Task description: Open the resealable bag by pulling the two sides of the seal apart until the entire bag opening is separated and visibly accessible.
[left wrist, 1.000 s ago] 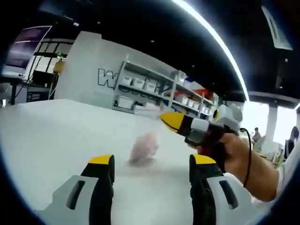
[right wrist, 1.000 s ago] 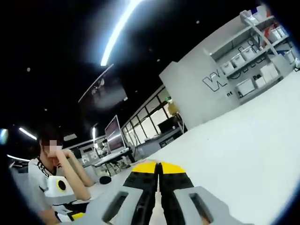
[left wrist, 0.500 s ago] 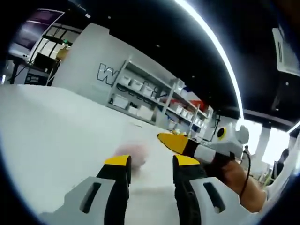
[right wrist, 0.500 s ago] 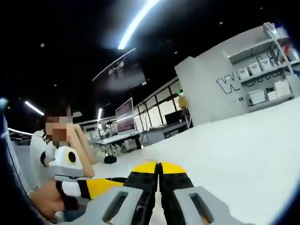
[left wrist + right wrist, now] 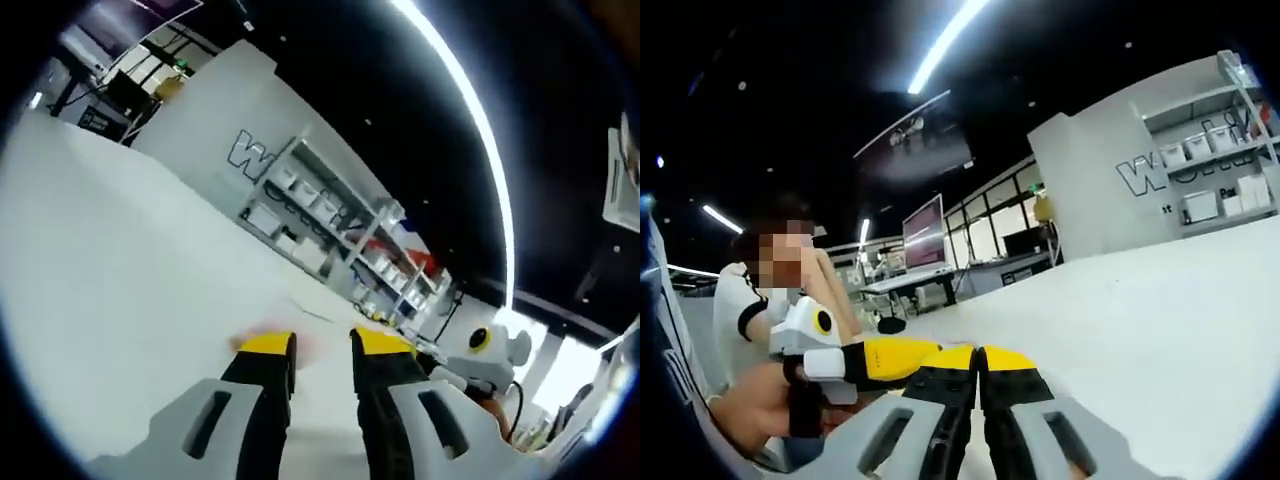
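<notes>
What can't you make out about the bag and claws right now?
Left gripper view: the bag is a pink blur behind the left claw; seal and grip unreadable.
Right gripper view: the right claw has its jaws together; any film between them is too thin to see.

Pinkish blur [image 5: 300,345] just beyond the left gripper [image 5: 322,345], its identity indeterminable; right gripper [image 5: 470,365] largely hidden behind the left gripper's right-hand jaw.

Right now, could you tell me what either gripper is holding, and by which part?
It cannot be told: the right gripper is shut, with nothing visible between its tips; the left gripper is narrowly open.
</notes>
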Available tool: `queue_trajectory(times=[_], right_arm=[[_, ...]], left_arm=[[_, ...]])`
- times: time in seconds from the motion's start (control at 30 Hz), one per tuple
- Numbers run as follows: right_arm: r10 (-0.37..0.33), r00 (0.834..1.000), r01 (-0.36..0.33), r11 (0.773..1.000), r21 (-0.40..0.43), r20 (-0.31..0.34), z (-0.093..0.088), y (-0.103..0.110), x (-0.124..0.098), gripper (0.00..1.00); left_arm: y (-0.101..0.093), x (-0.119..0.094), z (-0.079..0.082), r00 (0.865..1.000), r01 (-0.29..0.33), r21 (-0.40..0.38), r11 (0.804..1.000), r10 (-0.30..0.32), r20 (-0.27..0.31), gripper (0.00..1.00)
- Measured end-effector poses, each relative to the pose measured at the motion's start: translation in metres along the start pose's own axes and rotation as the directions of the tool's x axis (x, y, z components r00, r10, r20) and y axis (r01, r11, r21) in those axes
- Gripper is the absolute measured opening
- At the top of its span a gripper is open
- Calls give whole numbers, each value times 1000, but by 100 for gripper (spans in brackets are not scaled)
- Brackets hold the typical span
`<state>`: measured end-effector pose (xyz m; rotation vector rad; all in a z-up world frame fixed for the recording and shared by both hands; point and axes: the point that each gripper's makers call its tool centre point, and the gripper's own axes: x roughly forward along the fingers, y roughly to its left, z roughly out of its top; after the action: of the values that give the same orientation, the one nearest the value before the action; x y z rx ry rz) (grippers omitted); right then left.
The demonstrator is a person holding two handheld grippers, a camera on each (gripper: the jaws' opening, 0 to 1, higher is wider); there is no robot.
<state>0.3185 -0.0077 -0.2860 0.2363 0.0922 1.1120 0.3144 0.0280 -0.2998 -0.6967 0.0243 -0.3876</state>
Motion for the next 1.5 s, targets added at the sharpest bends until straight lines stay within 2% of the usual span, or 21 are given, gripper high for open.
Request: queue_trajectory(times=[0.2,0.5,0.57,0.77,0.8,0.97,1.13,1.23,1.5], right_arm=[[5,1000,-5,1000,3,-3,-2,2,-1,0],[8,1000,-9,1000,-22,-23,-9,5,-5,0],[4,999,-6,999,-46,-33,-11,6,-7,0],[-20,996,0,977,-213,-89,-21,11,-12,0],[-17,996,-4,976,-217,-92,-22,13,-12,0],[-8,995,-12,979,-203,-96,-25,14,-12,0],[-4,996,-11,985,-172,-87,-23,12,-12,0],[-6,996,-8,987,-163,-84,-23,12,-13,0],[-10,997,-3,988,-157,-80,-22,10,-14,0]], left_arm=[[5,-1,4,1000,-4,-46,999,5,19,21],[9,2,0,1000,-9,-65,998,10,10,19],[9,2,-1,1000,-8,-72,997,8,7,18],[5,-1,-6,1000,11,-173,985,-13,-10,18],[5,-1,-8,1000,12,-177,984,-15,-16,18],[6,-5,-11,1000,4,-191,982,-8,-21,17],[3,-8,-10,1000,15,-205,979,-15,-1,18],[-2,-8,-15,999,23,-195,980,-29,-25,19],[-1,-10,-21,999,11,-197,980,-20,-44,19]])
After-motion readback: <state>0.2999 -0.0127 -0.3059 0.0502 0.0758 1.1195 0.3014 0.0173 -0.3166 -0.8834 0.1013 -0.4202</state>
